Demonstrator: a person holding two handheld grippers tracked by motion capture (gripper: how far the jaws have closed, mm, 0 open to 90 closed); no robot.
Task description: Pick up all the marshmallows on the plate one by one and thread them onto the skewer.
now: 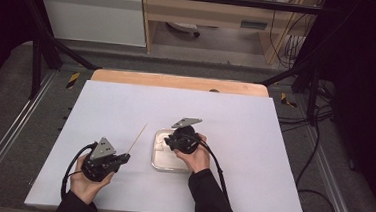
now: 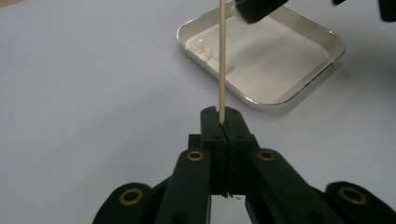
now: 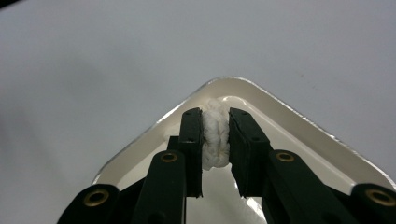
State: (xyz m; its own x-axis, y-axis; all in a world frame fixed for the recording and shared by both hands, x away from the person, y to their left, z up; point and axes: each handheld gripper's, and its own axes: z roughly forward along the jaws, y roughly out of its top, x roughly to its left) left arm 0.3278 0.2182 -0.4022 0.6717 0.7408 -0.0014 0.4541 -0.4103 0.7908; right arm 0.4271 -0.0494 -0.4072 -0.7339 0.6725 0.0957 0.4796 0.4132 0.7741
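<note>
A white lump [image 3: 215, 137], soft and crinkled like a marshmallow or a wad of cotton, sits squeezed between the two black jaws of the right gripper [image 3: 215, 140]. Both pads press on its sides, and the jaws stand only as far apart as the lump is thick. It is held over a corner of a shallow metal tray [image 3: 299, 119] with a pale inside; whether its underside touches the tray floor cannot be told. In the high view the right gripper [image 1: 171, 141] hangs over the left part of the tray [image 1: 164, 165], with the person's right hand [image 1: 195, 156] behind it.

A few more white pieces [image 2: 205, 51] lie in the tray's near corner in the left gripper view, against the rim [image 2: 261, 100].

Just beside the tray, to its left, the left gripper [image 2: 222, 122] has its jaws fully shut on the lower end of a thin wooden skewer [image 2: 223, 60]. The stick runs straight out from the jaw tips, and in that view it crosses in front of the tray's corner. From above, the skewer [image 1: 137, 138] slants up and away from the left gripper [image 1: 124, 157] towards the far side of the table, its tip free and near the tray's left edge without touching it. The left hand [image 1: 85, 184] holds that gripper low over the white table top [image 1: 250, 120].
</note>
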